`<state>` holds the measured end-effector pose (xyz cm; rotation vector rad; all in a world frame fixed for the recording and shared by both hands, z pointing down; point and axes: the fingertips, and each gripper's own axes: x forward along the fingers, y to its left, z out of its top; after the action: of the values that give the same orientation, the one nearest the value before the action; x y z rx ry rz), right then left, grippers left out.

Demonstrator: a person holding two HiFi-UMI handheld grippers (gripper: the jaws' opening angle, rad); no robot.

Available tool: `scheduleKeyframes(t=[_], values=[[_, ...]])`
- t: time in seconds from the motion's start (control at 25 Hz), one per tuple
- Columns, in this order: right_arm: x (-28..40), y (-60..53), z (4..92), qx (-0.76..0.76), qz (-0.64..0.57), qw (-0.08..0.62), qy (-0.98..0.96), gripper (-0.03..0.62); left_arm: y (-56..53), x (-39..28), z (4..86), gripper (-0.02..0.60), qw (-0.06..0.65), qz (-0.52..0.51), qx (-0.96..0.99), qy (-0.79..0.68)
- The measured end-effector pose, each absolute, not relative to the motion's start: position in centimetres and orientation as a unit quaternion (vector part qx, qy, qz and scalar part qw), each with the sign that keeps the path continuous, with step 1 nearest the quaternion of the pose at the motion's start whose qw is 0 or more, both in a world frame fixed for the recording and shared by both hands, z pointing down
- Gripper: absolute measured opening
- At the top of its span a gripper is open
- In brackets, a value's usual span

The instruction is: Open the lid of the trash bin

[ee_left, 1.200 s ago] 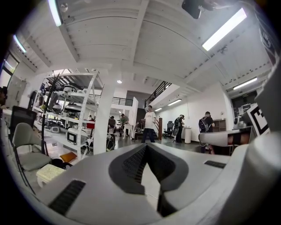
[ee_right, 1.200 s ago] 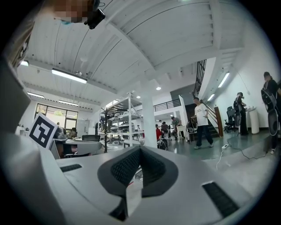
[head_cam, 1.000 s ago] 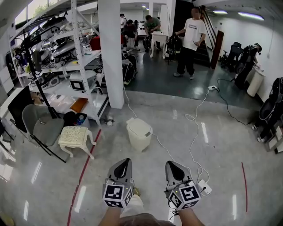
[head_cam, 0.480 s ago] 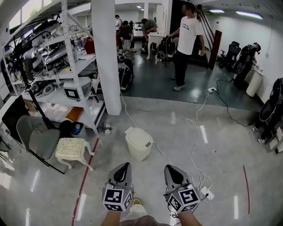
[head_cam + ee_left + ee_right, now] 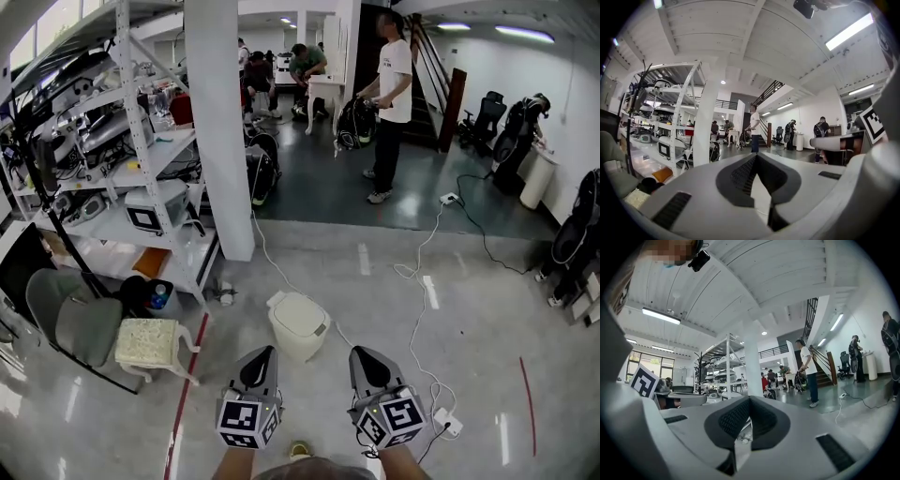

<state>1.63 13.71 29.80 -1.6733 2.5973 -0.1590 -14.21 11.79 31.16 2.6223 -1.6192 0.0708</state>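
Head view looked steeply down on a glossy grey floor (image 5: 487, 309), where the cream-white plastic trash bin (image 5: 297, 336) stood just ahead of the person, between and beyond the two tools. Its rounded lid (image 5: 302, 315) lay flat and shut, so the task appeared not yet begun. The left hand-held gripper (image 5: 263, 354) and the right hand-held gripper (image 5: 365, 354) were held side by side, level, tips pointing forward at the bin but apart from it. That looked like a carrying pose for an approach, not a reach. A square white pillar (image 5: 217, 122) and a white metal shelf rack (image 5: 141, 141) stood beyond the bin to the left. A cream cushioned stool (image 5: 150, 339) sat near it on that side, and a thin white cable (image 5: 412, 309) trailed over the floor to the right.

Left gripper view showed the left hand-held gripper (image 5: 756, 161) with its dark-padded jaws brought together at the tips and nothing between them. The camera pointed out level at the room, so the bin did not show.

Right gripper view showed the same for the right hand-held gripper (image 5: 749, 401): tips meeting and nothing held, aimed across the hall with the bin below its sight. Both would probably need lowering toward the lid's front edge.
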Motion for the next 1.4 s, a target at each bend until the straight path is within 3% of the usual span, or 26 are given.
scheduleKeyframes(t=[1.4], values=[[8.1,-12.0,31.6,-0.544,-0.072,0.007,0.836,0.008,-14.2,-8.3,33.2,-0.009,0.056,0.036,0.85,-0.523]])
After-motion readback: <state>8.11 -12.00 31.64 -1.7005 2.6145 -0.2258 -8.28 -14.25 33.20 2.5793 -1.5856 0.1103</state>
